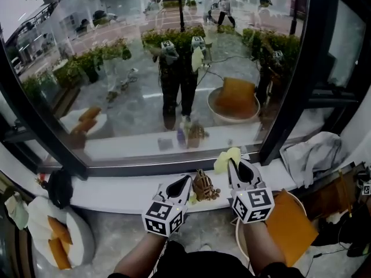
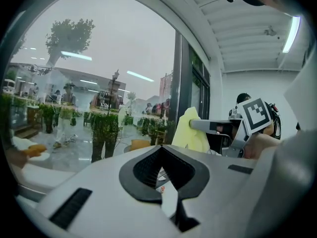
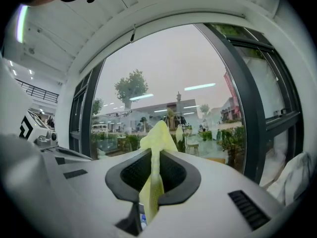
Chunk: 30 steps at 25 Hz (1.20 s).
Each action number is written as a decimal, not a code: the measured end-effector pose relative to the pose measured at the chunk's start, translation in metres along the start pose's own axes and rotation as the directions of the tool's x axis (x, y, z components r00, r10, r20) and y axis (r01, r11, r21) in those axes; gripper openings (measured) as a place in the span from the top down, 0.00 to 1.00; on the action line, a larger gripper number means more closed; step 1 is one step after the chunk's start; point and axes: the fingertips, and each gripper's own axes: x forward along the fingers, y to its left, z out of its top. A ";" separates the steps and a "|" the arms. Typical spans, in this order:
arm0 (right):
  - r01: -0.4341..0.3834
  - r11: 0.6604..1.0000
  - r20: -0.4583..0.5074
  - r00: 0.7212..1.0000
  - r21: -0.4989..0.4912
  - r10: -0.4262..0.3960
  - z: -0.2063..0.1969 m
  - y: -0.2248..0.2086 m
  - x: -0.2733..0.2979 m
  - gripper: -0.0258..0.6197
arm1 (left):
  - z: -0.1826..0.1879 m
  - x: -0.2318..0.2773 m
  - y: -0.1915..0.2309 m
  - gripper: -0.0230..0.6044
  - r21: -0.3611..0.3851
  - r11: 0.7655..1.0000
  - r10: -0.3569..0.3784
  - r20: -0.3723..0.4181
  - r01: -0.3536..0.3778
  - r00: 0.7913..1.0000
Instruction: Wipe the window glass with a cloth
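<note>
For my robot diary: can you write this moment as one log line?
right tongs: shut on yellow cloth | left tongs: shut, empty | window glass: straight ahead

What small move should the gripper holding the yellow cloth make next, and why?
Probably raise the right gripper forward until the yellow cloth presses on the window glass. Its jaws clamp the cloth, whose end sticks out past them, low by the sill, apparently off the glass.

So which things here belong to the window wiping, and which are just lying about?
In the job: yellow cloth, clamped in the right gripper; window glass.
Lying about: brown woven ornament and grey cloth on the sill; orange cushion below; left gripper, shut and empty.
</note>
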 end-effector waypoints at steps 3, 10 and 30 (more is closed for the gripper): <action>0.004 1.000 -0.004 1.000 0.017 -0.004 -0.008 0.004 -0.012 0.88 | -0.002 -0.004 -0.003 0.95 -0.009 1.000 -0.002 0.004 0.002 1.000; -0.004 0.999 -0.017 1.000 0.041 0.005 -0.026 0.018 -0.030 0.88 | -0.014 -0.014 -0.014 0.95 -0.027 1.000 -0.004 0.011 0.004 1.000; -0.056 0.998 -0.033 0.998 0.030 0.057 -0.034 0.035 -0.046 0.88 | -0.014 -0.020 -0.029 0.95 -0.022 1.000 -0.001 0.020 0.001 1.000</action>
